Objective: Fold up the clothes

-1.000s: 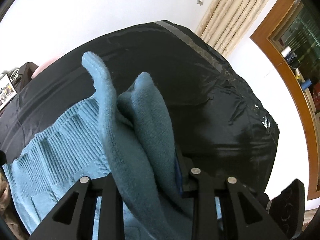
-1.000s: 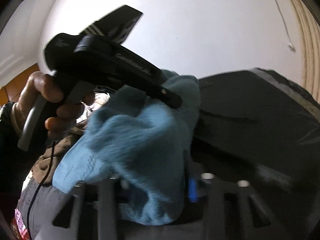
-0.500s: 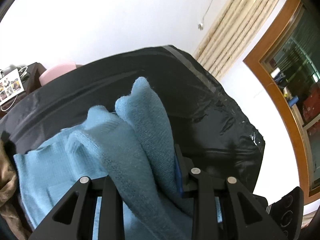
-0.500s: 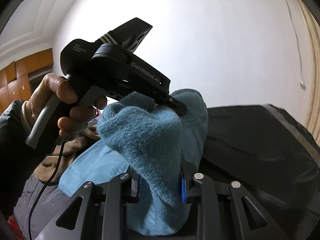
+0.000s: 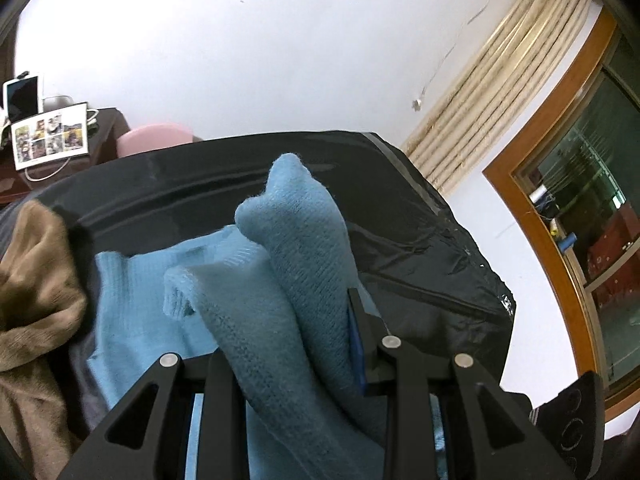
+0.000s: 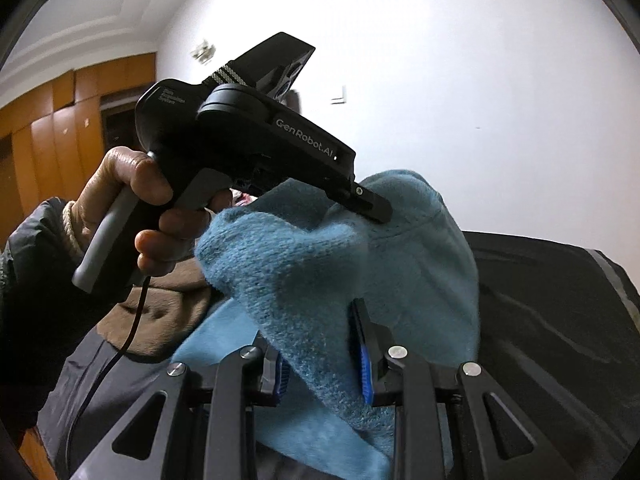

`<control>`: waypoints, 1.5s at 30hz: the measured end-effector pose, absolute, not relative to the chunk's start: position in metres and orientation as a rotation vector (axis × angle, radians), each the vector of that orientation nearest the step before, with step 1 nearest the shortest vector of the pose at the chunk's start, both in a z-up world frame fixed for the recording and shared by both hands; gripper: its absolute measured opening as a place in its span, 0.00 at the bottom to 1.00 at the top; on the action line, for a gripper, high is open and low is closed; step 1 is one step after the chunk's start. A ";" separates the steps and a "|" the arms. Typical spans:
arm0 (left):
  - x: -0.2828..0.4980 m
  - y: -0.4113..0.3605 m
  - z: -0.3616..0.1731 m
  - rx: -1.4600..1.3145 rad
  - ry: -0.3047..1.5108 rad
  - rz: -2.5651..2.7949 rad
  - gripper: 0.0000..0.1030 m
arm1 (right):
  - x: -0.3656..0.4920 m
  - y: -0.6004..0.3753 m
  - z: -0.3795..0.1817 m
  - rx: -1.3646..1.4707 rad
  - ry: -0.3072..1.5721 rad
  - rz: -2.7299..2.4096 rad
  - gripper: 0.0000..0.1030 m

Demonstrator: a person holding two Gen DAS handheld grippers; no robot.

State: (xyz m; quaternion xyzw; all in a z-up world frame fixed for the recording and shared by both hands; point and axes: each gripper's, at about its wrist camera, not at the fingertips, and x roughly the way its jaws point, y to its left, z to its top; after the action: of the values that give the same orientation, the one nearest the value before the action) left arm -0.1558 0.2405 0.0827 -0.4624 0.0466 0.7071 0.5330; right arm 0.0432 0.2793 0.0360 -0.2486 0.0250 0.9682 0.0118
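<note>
White walls (image 5: 280, 60), cream curtain (image 5: 500, 92), wood-framed window (image 5: 560, 184), wooden wardrobe doors (image 6: 48, 128) behind.

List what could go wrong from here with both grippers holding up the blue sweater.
1. The left gripper and right gripper each pinch only a thick bunched fold of the blue sweater; the knit could slip out mid-fold.
2. The brown garment lies right beside the sweater, so a trailing edge may drag it along.
3. The glossy black cover looks slippery; the laid fold might slide.
</note>
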 end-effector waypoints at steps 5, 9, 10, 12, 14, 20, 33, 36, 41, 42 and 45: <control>-0.170 0.203 0.058 -1.110 0.049 1.694 0.30 | 0.028 0.252 0.019 -0.868 -0.010 3.042 0.28; -0.185 0.180 0.025 -1.164 -0.009 1.682 0.30 | 0.013 0.245 -0.002 -0.962 -0.077 3.037 0.28; -0.188 0.175 0.016 -1.179 -0.022 1.677 0.30 | 0.009 0.243 -0.010 -0.998 -0.086 3.031 0.28; -0.193 0.169 0.001 -1.201 -0.039 1.672 0.32 | 0.010 0.248 -0.017 -1.045 -0.087 3.020 0.28; -0.197 0.166 -0.009 -1.217 -0.069 1.660 0.32 | 0.007 0.247 -0.025 -1.067 -0.107 3.007 0.28; -0.217 0.156 -0.026 -1.280 -0.228 1.628 0.76 | 0.006 0.244 -0.036 -1.061 -0.172 2.996 0.28; -0.225 0.218 -0.016 -1.340 -0.179 1.580 0.33 | 0.001 0.220 -0.040 -1.005 -0.184 3.017 0.28; -0.219 0.228 0.001 -1.297 -0.118 1.607 0.27 | 0.002 0.228 -0.035 -0.960 -0.156 3.018 0.27; -0.200 0.217 0.052 -1.120 -0.024 1.655 0.26 | -0.001 0.223 -0.018 -0.854 -0.176 3.065 0.27; -0.198 0.213 0.059 -1.093 -0.006 1.670 0.26 | -0.003 0.221 -0.015 -0.843 -0.185 3.079 0.27; -0.202 0.198 0.069 -1.047 0.034 1.722 0.26 | -0.011 0.212 -0.010 -0.814 -0.215 3.118 0.27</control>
State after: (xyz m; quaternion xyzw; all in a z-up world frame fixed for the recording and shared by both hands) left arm -0.2020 0.1984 0.0689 -0.4392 0.0145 0.7223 0.5340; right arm -0.0111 0.2123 -0.0096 -0.2520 -0.0665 0.9645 -0.0439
